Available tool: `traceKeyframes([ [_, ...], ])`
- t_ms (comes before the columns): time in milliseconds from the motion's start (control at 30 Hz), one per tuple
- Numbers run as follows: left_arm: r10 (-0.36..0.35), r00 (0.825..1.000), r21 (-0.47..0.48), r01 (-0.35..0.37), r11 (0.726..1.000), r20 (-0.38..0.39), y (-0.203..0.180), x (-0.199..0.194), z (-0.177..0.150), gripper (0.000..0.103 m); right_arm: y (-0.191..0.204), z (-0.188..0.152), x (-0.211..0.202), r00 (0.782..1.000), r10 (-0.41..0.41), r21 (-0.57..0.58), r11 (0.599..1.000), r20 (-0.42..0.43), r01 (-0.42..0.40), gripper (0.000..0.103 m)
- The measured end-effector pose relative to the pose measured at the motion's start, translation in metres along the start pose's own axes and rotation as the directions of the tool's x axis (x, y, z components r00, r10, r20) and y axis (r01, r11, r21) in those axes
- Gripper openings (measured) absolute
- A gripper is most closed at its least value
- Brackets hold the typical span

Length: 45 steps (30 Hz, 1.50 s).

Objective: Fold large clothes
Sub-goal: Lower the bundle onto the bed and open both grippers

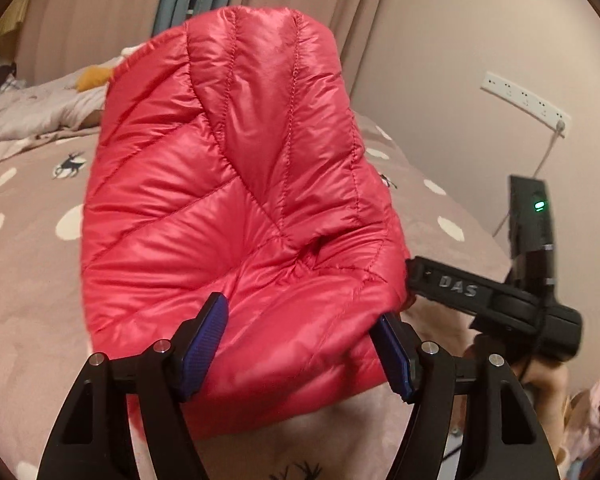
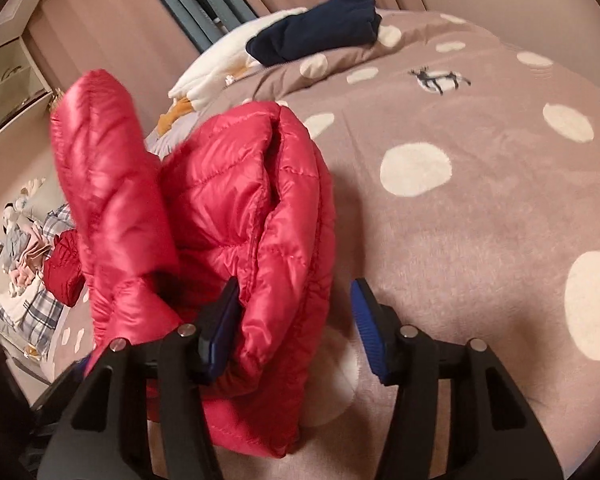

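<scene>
A red quilted puffer jacket (image 1: 228,184) rises off the bed in the left wrist view, bunched and standing up. My left gripper (image 1: 300,310) is shut on its thick lower fold, a blue pad on each side. To the right, a black finger (image 1: 440,282) of the right gripper touches the jacket's edge. In the right wrist view the jacket (image 2: 240,208) is a folded bundle with one part lifted at the left. My right gripper (image 2: 296,286) is open around the bundle's near edge: the left pad touches the fabric and the right pad stands apart from it.
The bed carries a brown blanket (image 2: 480,208) with white dots and deer. A folded navy garment (image 2: 320,28) lies on white bedding at the far end. A pile of clothes (image 2: 32,264) sits off the bed's left side. A socket strip (image 1: 524,100) is on the wall.
</scene>
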<state>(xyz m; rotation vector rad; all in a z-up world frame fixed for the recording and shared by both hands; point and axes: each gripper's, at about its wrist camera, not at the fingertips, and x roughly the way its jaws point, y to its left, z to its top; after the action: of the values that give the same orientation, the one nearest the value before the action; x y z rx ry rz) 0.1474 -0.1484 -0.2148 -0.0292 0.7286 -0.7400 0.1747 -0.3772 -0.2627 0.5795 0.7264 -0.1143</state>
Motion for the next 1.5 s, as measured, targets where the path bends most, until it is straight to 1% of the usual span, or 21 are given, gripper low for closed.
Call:
traceKeyframes([
  [133, 0.002, 1.000, -0.036, -0.001, 0.999, 0.016, 0.002, -0.012, 0.002, 0.070, -0.010, -0.002, 0.005, 1.000, 0.013, 0.027, 1.000, -0.012, -0.013, 0.055],
  [267, 0.022, 0.994, -0.132, -0.008, 0.991, 0.105, 0.022, -0.037, 0.007, 0.070, -0.011, -0.008, 0.008, 0.999, -0.034, 0.001, 0.999, -0.012, 0.034, 0.055],
  [367, 0.125, 0.976, -0.198, -0.089, 0.976, 0.178, 0.040, -0.048, 0.015, 0.070, -0.013, -0.012, 0.007, 0.999, -0.052, -0.010, 0.999, -0.005, 0.052, 0.055],
  [467, 0.305, 0.933, -0.285, -0.245, 0.927, 0.191, 0.063, -0.047, 0.029, 0.070, -0.010, -0.017, 0.003, 0.996, -0.093, -0.048, 0.994, 0.004, 0.093, 0.056],
  [633, 0.457, 0.874, -0.377, -0.372, 0.849, 0.168, 0.101, -0.023, 0.052, 0.070, -0.009, -0.017, 0.001, 0.990, -0.142, -0.095, 0.985, 0.001, 0.142, 0.056],
  [667, 0.474, 0.867, -0.380, -0.390, 0.839, 0.156, 0.106, -0.016, 0.055, 0.070, -0.008, -0.016, 0.001, 0.988, -0.154, -0.105, 0.983, -0.005, 0.153, 0.056],
  [700, 0.474, 0.871, -0.367, -0.402, 0.839, 0.128, 0.114, -0.004, 0.061, 0.070, -0.007, -0.015, 0.000, 0.986, -0.168, -0.114, 0.979, -0.010, 0.166, 0.056],
  [767, 0.443, 0.895, -0.338, -0.405, 0.850, 0.043, 0.116, 0.021, 0.064, 0.070, 0.001, -0.009, -0.007, 0.973, -0.229, -0.135, 0.965, -0.031, 0.223, 0.058],
  [800, 0.449, 0.893, -0.329, -0.415, 0.848, 0.031, 0.116, 0.027, 0.063, 0.069, 0.006, -0.004, -0.013, 0.965, -0.261, -0.141, 0.957, -0.032, 0.254, 0.059],
  [833, 0.475, 0.879, -0.323, -0.436, 0.840, 0.046, 0.112, 0.029, 0.062, 0.069, 0.013, 0.004, -0.020, 0.955, -0.296, -0.147, 0.945, -0.017, 0.291, 0.059],
  [867, 0.504, 0.860, -0.309, -0.459, 0.833, 0.080, 0.106, 0.030, 0.060, 0.069, 0.020, 0.014, -0.031, 0.944, -0.329, -0.151, 0.932, 0.024, 0.329, 0.060],
  [900, 0.506, 0.858, -0.298, -0.461, 0.836, 0.091, 0.107, 0.031, 0.063, 0.069, 0.027, 0.021, -0.041, 0.938, -0.340, -0.150, 0.926, 0.074, 0.347, 0.061],
  [967, 0.475, 0.876, -0.294, -0.432, 0.853, 0.091, 0.105, 0.032, 0.065, 0.069, 0.046, 0.038, -0.062, 0.936, -0.301, -0.161, 0.930, 0.183, 0.330, 0.062],
  [1033, 0.441, 0.893, -0.287, -0.399, 0.871, 0.095, 0.106, 0.032, 0.068, 0.069, 0.066, 0.051, -0.077, 0.947, -0.179, -0.187, 0.954, 0.268, 0.233, 0.063],
  [1100, 0.416, 0.904, -0.286, -0.374, 0.882, 0.099, 0.104, 0.030, 0.071, 0.069, 0.082, 0.060, -0.081, 0.948, -0.075, -0.217, 0.965, 0.310, 0.147, 0.063],
  [1167, 0.392, 0.914, -0.292, -0.348, 0.891, 0.105, 0.105, 0.029, 0.070, 0.069, 0.099, 0.068, -0.075, 0.934, 0.019, -0.254, 0.964, 0.357, 0.077, 0.063],
  [1200, 0.374, 0.921, -0.298, -0.330, 0.896, 0.107, 0.104, 0.029, 0.070, 0.069, 0.104, 0.071, -0.067, 0.929, 0.034, -0.270, 0.960, 0.368, 0.072, 0.063],
  [1300, 0.352, 0.929, -0.298, -0.307, 0.904, 0.111, 0.107, 0.035, 0.074, 0.069, 0.111, 0.082, -0.026, 0.939, -0.004, -0.283, 0.953, 0.343, 0.107, 0.059],
  [1333, 0.344, 0.932, -0.294, -0.300, 0.908, 0.112, 0.108, 0.037, 0.073, 0.069, 0.110, 0.080, -0.013, 0.944, -0.050, -0.280, 0.949, 0.327, 0.147, 0.055],
  [1400, 0.308, 0.944, -0.303, -0.261, 0.917, 0.119, 0.109, 0.042, 0.071, 0.069, 0.098, 0.075, 0.008, 0.939, -0.144, -0.261, 0.937, 0.313, 0.230, 0.054],
  [1500, 0.244, 0.964, -0.328, -0.197, 0.924, 0.109, 0.112, 0.054, 0.068, 0.069, 0.071, 0.076, 0.024, 0.939, -0.177, -0.205, 0.948, 0.294, 0.243, 0.056],
])
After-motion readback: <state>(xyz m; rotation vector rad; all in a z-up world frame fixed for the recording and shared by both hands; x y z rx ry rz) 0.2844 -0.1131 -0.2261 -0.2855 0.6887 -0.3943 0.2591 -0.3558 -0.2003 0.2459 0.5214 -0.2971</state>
